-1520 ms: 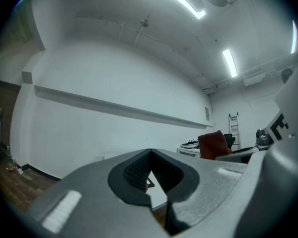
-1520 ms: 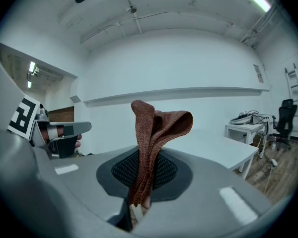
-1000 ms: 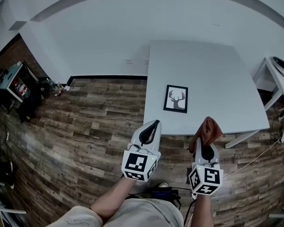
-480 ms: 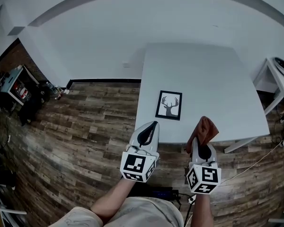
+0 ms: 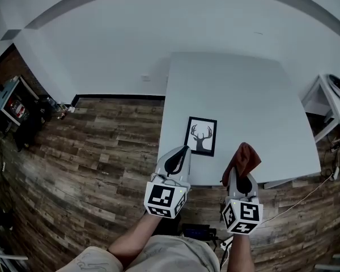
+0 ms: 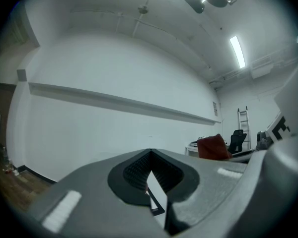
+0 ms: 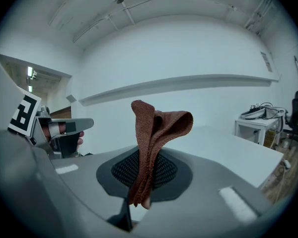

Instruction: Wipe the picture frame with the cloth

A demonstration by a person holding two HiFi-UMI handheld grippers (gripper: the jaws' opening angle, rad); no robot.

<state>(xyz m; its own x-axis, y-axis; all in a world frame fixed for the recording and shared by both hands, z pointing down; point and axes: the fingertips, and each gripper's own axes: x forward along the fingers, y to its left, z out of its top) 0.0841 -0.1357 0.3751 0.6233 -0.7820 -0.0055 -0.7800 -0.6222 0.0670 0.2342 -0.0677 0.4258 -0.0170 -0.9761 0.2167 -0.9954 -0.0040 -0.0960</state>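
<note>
A black picture frame (image 5: 201, 136) with a deer-head print lies flat near the front edge of the white table (image 5: 243, 95). My left gripper (image 5: 185, 148) is shut and empty, its tip over the table's front edge just left of and below the frame. A sliver of the frame's corner (image 6: 157, 209) shows in the left gripper view (image 6: 150, 152). My right gripper (image 5: 243, 174) is shut on a brown cloth (image 5: 243, 158), which stands up folded above the jaws (image 7: 154, 133). It hovers at the table's front edge, right of the frame.
A small white side table (image 5: 331, 98) stands at the right. Dark wood floor (image 5: 90, 152) lies to the left, with shelves and clutter (image 5: 11, 103) at the far left. A black device and cables (image 5: 197, 231) lie on the floor by the person's knees.
The table and frame have come closer and shifted slightly left in the head view. Both grippers keep the same pose, the cloth still held in the right one.
</note>
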